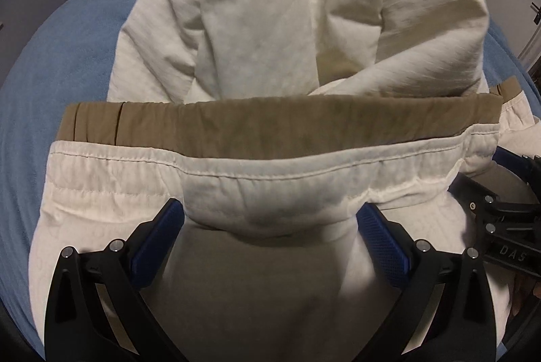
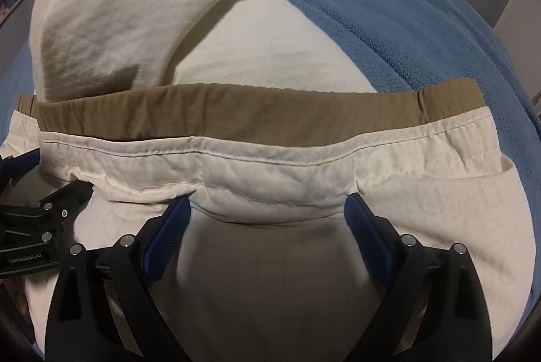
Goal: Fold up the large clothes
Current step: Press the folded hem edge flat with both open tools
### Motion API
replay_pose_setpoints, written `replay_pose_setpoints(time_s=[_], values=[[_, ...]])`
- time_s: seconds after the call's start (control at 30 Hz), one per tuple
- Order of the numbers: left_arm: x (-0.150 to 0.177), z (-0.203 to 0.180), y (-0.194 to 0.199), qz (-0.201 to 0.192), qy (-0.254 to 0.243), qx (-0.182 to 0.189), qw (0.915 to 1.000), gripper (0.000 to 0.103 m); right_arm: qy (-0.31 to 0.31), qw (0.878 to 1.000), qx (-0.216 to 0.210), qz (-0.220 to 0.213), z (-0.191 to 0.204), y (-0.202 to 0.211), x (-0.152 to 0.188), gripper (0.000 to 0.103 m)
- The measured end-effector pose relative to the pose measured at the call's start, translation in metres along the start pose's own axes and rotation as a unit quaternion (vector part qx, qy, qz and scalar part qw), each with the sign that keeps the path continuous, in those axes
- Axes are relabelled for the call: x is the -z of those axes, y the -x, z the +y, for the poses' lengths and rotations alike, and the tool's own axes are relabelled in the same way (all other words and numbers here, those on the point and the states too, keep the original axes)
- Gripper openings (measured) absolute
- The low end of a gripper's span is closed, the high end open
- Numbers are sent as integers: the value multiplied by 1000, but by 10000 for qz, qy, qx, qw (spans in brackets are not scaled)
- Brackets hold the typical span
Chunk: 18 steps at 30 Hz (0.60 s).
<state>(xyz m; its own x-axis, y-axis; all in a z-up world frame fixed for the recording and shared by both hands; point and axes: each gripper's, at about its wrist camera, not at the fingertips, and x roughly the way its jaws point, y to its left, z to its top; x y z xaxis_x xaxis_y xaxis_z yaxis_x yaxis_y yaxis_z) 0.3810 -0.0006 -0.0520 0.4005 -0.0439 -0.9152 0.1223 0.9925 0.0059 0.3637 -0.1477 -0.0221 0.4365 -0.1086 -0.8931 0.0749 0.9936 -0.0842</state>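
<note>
Honestly, with my left gripper (image 1: 270,220) and right gripper (image 2: 267,210) spread wide against the trousers' waistband (image 1: 270,172), seemingly unclamped, it could slip.

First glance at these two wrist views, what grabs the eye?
The cream garment fills both views, its tan-lined waistband stretched straight across the middle. The left claw and right claw each have blue fingers spread wide with the waistband's hem sagging between them, side by side along that edge. A blue blanket lies underneath.
</note>
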Motion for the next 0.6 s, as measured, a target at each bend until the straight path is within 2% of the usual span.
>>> replay_pose_setpoints(time_s=[0.2,0.23,0.27,0.43,0.6], values=[[4,-2,-8,5,39,36,10000,98,-30,10000,-35,30,-3,-7,2,89],[3,-4,-8,22,39,39,10000,98,-23,10000,-18,33,-4,-9,1,89],[-13,2,-15,41,41,43,10000,98,-17,10000,3,42,-3,-11,-2,89],[-17,5,-23,85,43,67,9999,98,-12,10000,33,70,6,-17,-11,89],[-17,10,-25,33,66,110,9999,98,-21,10000,29,30,11,-21,-3,89]])
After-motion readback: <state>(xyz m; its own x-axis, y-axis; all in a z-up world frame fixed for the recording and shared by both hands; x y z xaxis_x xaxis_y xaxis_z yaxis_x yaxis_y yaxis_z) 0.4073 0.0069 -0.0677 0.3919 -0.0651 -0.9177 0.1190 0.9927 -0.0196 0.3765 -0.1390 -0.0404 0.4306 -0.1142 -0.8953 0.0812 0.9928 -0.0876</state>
